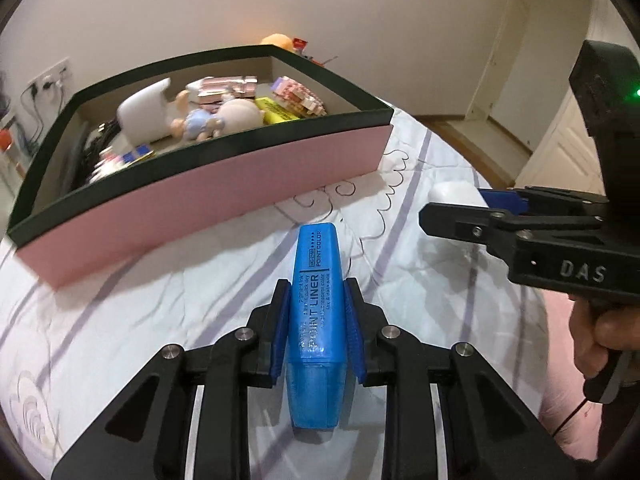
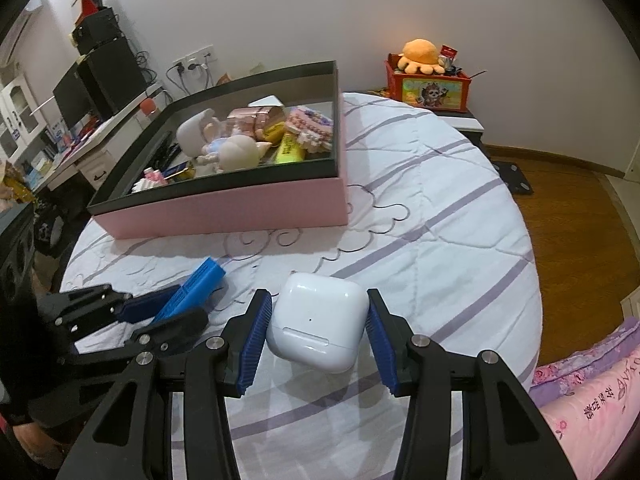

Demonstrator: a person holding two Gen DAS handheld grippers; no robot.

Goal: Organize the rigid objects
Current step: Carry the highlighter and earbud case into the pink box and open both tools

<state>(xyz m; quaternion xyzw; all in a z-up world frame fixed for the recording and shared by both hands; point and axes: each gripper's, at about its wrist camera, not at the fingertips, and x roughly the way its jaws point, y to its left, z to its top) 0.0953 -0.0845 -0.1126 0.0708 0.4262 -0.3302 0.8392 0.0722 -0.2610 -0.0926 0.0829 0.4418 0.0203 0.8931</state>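
A blue highlighter labelled POINT LINER sits lengthwise between the blue pads of my left gripper, which is shut on it just above the white bedsheet. The right wrist view shows the same highlighter in the left gripper at lower left. My right gripper is shut on a white earbud case, with a pad against each side. That case also shows at the right gripper's tip. Beyond both stands a pink box with a dark rim, holding figurines and a yellow highlighter.
The bed's edge curves away on the right to a wooden floor. A red toy box topped with an orange plush stands on a nightstand behind. A desk with a monitor is at left. A hand grips the right handle.
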